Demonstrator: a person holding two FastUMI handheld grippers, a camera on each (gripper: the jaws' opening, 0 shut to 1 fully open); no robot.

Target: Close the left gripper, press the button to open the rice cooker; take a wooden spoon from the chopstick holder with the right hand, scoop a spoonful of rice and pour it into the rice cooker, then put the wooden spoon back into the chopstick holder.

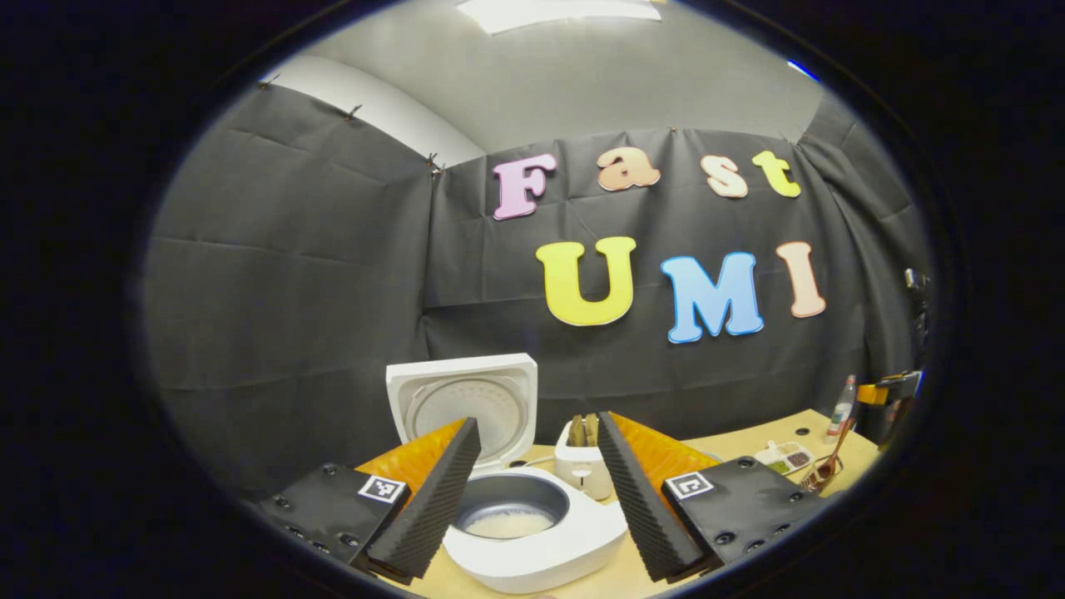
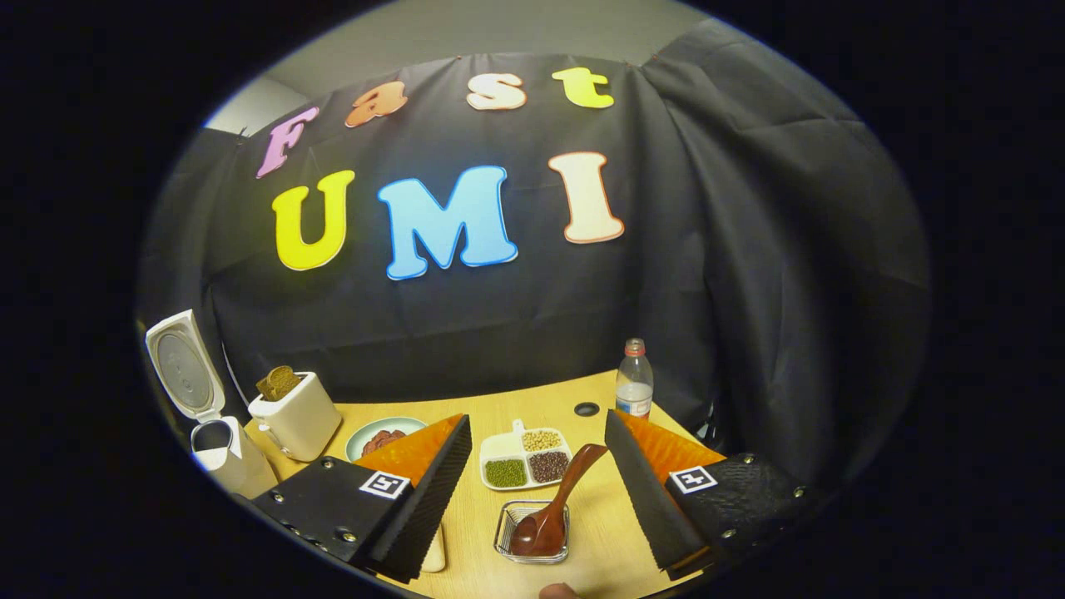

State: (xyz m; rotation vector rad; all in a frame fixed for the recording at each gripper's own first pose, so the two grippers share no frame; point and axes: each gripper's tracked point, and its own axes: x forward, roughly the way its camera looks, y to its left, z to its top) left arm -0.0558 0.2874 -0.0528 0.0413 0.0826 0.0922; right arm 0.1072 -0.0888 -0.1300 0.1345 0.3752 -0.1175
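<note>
The white rice cooker (image 1: pixel 532 541) stands with its lid (image 1: pixel 462 399) raised, and pale rice lies in the dark inner pot (image 1: pixel 509 517). My left gripper (image 1: pixel 537 420) hangs open just above and in front of it, holding nothing. The white chopstick holder (image 1: pixel 582 470) stands right behind the cooker. My right gripper (image 2: pixel 537 420) is open over the table. Between its fingers, lower down, the dark wooden spoon (image 2: pixel 551 509) lies free with its bowl in a small clear dish (image 2: pixel 532 534) and its handle leaning up to the right. The cooker (image 2: pixel 218 453) and holder (image 2: pixel 295 414) stand far left.
A divided white tray (image 2: pixel 524 456) of beans sits just behind the dish, a plate (image 2: pixel 378 434) with dark food to its left. A plastic bottle (image 2: pixel 634 388) and a round hole (image 2: pixel 586 408) are near the table's back edge. Black cloth walls close the back and sides.
</note>
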